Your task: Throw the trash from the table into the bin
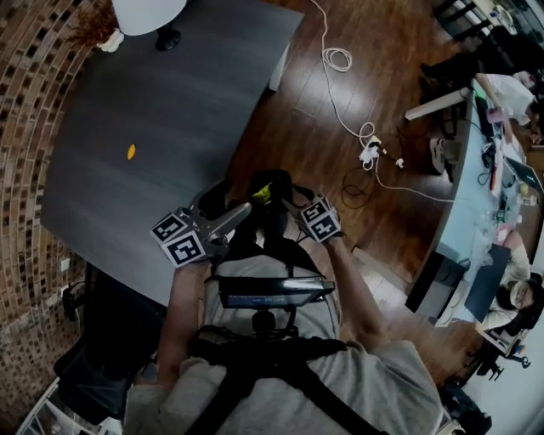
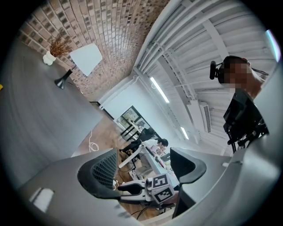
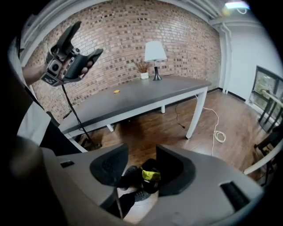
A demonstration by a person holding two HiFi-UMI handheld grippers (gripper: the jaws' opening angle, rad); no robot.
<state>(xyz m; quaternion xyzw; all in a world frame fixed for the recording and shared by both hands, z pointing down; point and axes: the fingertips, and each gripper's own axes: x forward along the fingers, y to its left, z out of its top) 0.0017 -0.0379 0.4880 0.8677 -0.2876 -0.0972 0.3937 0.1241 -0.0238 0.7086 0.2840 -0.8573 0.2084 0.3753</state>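
Observation:
A black bin (image 1: 270,177) stands on the wood floor by the table's near edge, with a yellow-green piece of trash (image 1: 263,194) in it. My right gripper (image 1: 286,202) hangs over the bin, pointing down. In the right gripper view its jaws (image 3: 141,163) stand open, the yellow-green trash (image 3: 150,175) lies below them inside the bin (image 3: 150,188), and neither pad touches it. My left gripper (image 1: 228,206) is held level beside the bin, open and empty (image 2: 143,165). A small orange scrap (image 1: 131,151) lies on the grey table (image 1: 170,93).
A white lamp (image 1: 149,13) and a small vase (image 1: 109,42) stand at the table's far end against the brick wall. White cables (image 1: 365,144) trail over the floor to the right. A black chair (image 1: 110,331) stands at my left. People sit at desks on the far right.

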